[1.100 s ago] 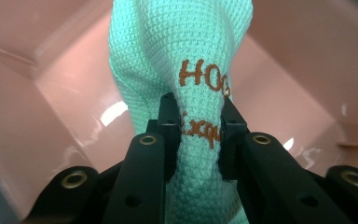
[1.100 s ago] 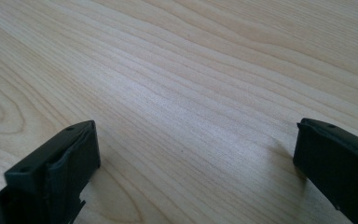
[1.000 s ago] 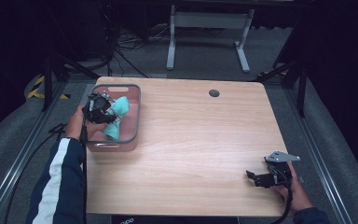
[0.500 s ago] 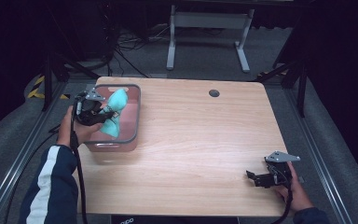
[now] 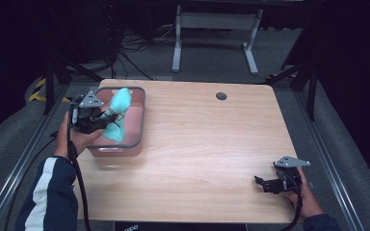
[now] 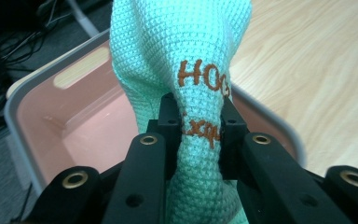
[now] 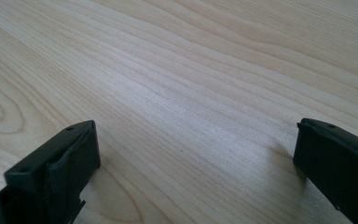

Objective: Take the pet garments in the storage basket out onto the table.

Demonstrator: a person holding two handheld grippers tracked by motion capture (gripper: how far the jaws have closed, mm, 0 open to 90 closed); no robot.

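Observation:
A mint-green knitted cloth [image 5: 117, 113] with orange lettering [image 6: 204, 77] hangs over the pink bin [image 5: 136, 126] at the table's left. My left gripper [image 5: 102, 120] is shut on the cloth and holds it up above the bin's left side. In the left gripper view the black jaws pinch the cloth [image 6: 186, 56] at its middle, with the bin's pink inside [image 6: 74, 116] below. My right gripper [image 5: 264, 183] rests low at the table's front right, open with nothing between its fingers. In the right gripper view the two fingers [image 7: 58, 168] stand wide apart over bare wood.
The wooden table [image 5: 212, 144] has a dark round hole [image 5: 221, 96] near its back edge. A metal stand [image 5: 217, 29] and cables lie on the floor behind the table. The bin has a grey rim [image 6: 46, 70] and a handle slot.
My left gripper has moved left and back toward the person, lifting the cloth up out of the bin. The right gripper has stayed still.

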